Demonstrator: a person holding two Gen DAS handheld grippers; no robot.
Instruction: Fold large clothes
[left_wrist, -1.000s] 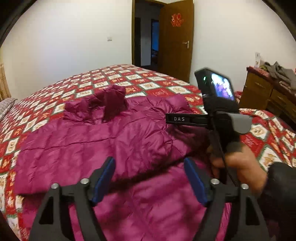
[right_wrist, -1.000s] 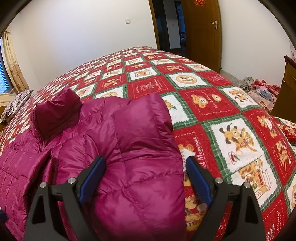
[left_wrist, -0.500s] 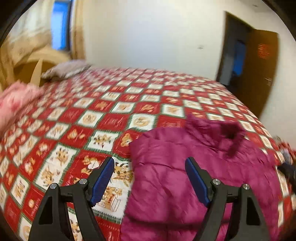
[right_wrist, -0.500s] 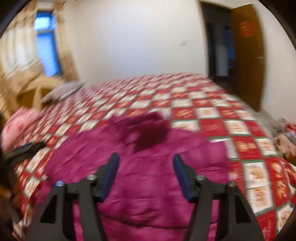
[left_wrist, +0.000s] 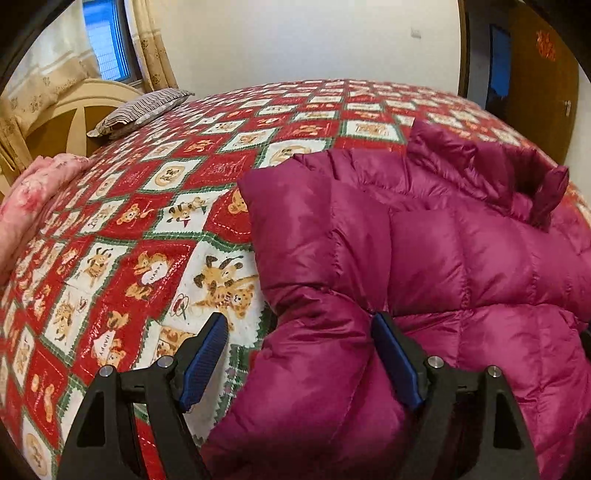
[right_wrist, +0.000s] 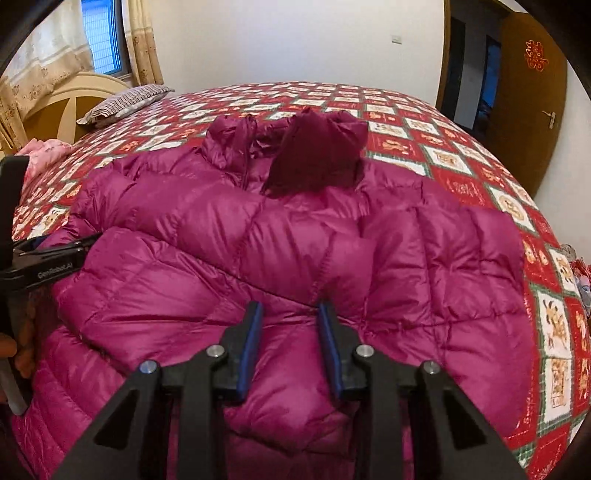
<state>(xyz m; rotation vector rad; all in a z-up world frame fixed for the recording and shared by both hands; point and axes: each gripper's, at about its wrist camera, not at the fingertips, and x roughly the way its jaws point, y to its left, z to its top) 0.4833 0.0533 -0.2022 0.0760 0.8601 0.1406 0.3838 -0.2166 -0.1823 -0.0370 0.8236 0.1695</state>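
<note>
A magenta puffer jacket (left_wrist: 424, 258) lies spread on the bed, its dark hood (right_wrist: 317, 158) at the far end. My left gripper (left_wrist: 295, 354) hangs over the jacket's left edge. Its jaws are opening, with a bulge of folded sleeve between them; the left pad is over the bedspread. My right gripper (right_wrist: 290, 332) is low over the middle of the jacket (right_wrist: 295, 240). Its jaws are closing and stand narrow, with quilted fabric in the gap and no visible pinch. In the right wrist view the left gripper's black body (right_wrist: 44, 258) and a hand (right_wrist: 14, 354) show at the left edge.
A red, green and white bear-patterned bedspread (left_wrist: 147, 221) covers the bed. A striped pillow (left_wrist: 144, 110) and a cream headboard (left_wrist: 62, 122) are at the far left, with a pink blanket (left_wrist: 33, 192) beside them. A brown door (right_wrist: 528, 110) stands open at the far right.
Both views have swung from the door side toward the window. The left gripper has moved to the jacket's left edge. The right gripper's jaws have narrowed over the jacket's middle.
</note>
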